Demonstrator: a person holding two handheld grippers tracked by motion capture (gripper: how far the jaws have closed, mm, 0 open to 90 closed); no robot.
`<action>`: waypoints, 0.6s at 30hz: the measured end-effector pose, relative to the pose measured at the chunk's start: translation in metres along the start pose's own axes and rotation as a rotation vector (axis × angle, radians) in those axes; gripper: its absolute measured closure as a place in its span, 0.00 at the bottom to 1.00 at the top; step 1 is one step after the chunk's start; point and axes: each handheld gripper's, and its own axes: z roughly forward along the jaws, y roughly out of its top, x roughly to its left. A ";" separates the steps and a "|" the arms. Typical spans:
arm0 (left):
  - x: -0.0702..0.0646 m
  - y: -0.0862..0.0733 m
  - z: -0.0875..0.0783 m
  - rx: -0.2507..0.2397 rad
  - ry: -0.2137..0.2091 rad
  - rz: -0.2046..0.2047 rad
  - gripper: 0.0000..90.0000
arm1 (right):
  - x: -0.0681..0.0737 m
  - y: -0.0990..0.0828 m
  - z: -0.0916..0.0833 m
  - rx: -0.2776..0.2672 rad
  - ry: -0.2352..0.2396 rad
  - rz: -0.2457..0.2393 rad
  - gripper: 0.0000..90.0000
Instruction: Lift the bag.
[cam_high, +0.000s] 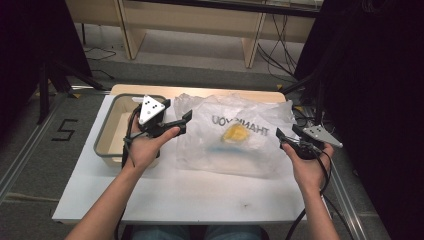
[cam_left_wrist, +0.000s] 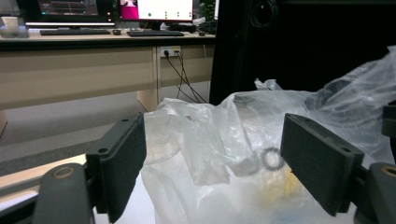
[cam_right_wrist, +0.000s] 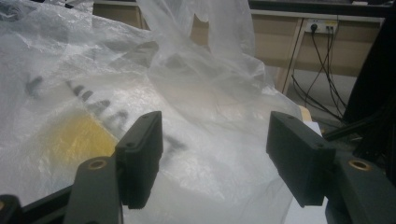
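Note:
A clear plastic bag (cam_high: 235, 132) with mirrored dark lettering lies crumpled on the white table (cam_high: 190, 192). Something yellow (cam_high: 235, 133) shows through its middle. My left gripper (cam_high: 181, 120) hovers at the bag's left edge, jaws open with nothing between them. In the left gripper view the bag (cam_left_wrist: 233, 154) bulges just beyond the open gripper (cam_left_wrist: 212, 163). My right gripper (cam_high: 285, 137) sits at the bag's right edge, also open. In the right gripper view the bag (cam_right_wrist: 140, 84) and the yellow thing (cam_right_wrist: 79, 135) lie ahead of the open gripper (cam_right_wrist: 215, 149).
A grey-rimmed, cream bin (cam_high: 107, 127) stands at the table's left, partly under my left hand. Wooden desks (cam_high: 200, 20) and cables (cam_high: 275, 50) are beyond the table. Dark curtains (cam_high: 380, 100) hang at the right.

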 end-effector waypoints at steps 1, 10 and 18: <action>0.000 0.000 0.000 0.007 -0.001 0.006 0.24 | 0.000 0.000 0.000 0.001 -0.001 0.001 0.41; -0.001 -0.011 -0.004 0.076 -0.006 0.060 0.22 | 0.000 0.000 -0.003 0.002 -0.009 -0.007 0.41; 0.003 -0.022 -0.008 0.107 -0.005 0.054 0.21 | -0.003 0.001 -0.010 -0.006 -0.017 -0.009 0.40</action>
